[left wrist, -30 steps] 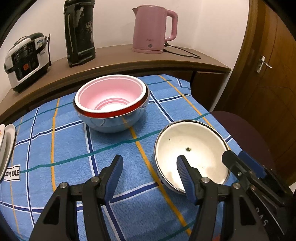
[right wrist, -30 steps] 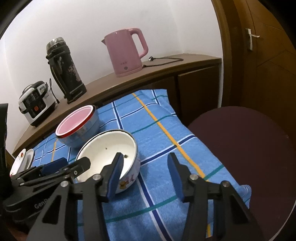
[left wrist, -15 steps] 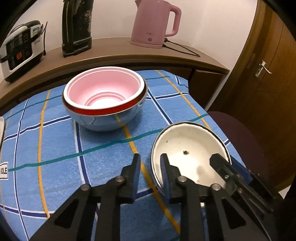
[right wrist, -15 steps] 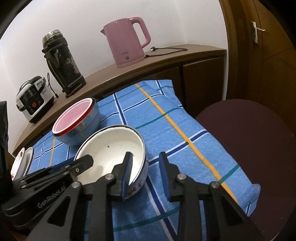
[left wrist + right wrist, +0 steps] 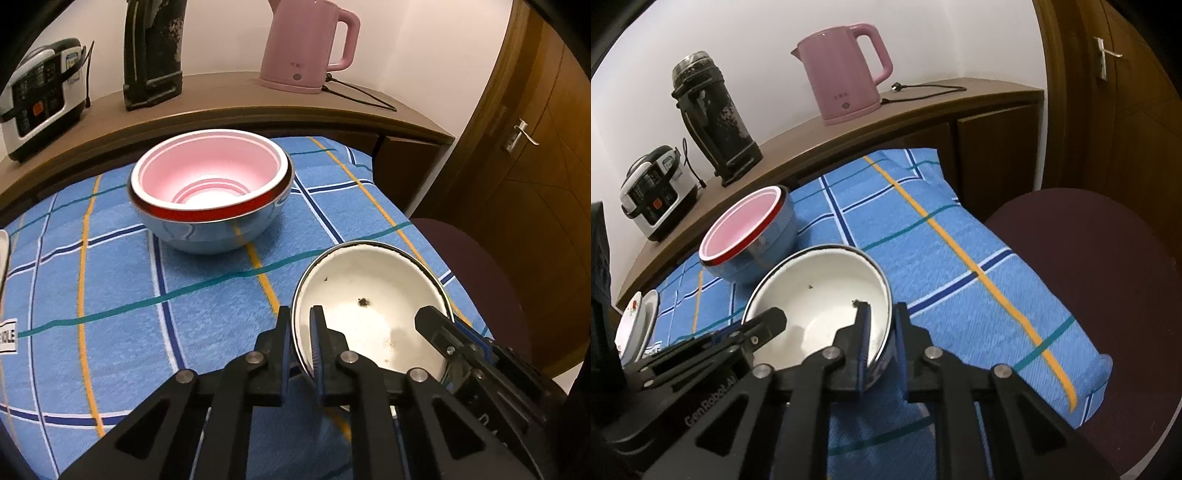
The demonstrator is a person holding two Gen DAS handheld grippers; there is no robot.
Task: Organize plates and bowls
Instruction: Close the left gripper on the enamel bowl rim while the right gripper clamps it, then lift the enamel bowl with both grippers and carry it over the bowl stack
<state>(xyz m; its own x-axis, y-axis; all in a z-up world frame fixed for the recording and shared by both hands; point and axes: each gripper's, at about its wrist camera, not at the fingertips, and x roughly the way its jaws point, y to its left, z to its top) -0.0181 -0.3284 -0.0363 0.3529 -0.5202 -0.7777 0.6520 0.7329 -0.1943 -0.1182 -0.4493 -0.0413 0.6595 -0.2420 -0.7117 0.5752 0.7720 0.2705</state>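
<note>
A white enamel bowl (image 5: pixel 369 295) with dark specks inside sits on the blue checked cloth (image 5: pixel 110 277). My left gripper (image 5: pixel 298 314) is shut on its left rim, one finger inside and one outside. My right gripper (image 5: pixel 882 310) is shut on the opposite rim of the same white bowl (image 5: pixel 820 291). Each gripper shows in the other's view at the bowl's far side. Behind stands a pink bowl (image 5: pixel 210 173) nested in a blue one with a red band. White plates (image 5: pixel 637 325) lie at the cloth's left edge.
A wooden counter (image 5: pixel 229 92) behind the cloth carries a pink kettle (image 5: pixel 306 44) with its cord, a black flask (image 5: pixel 153 51) and a rice cooker (image 5: pixel 40 92). A dark round chair seat (image 5: pixel 1089 258) is to the right, and a wooden door (image 5: pixel 535 147) beyond it.
Both grippers went from open jaws straddling the white bowl's rim to jaws closed on it. The bowl stays in about the same place.
</note>
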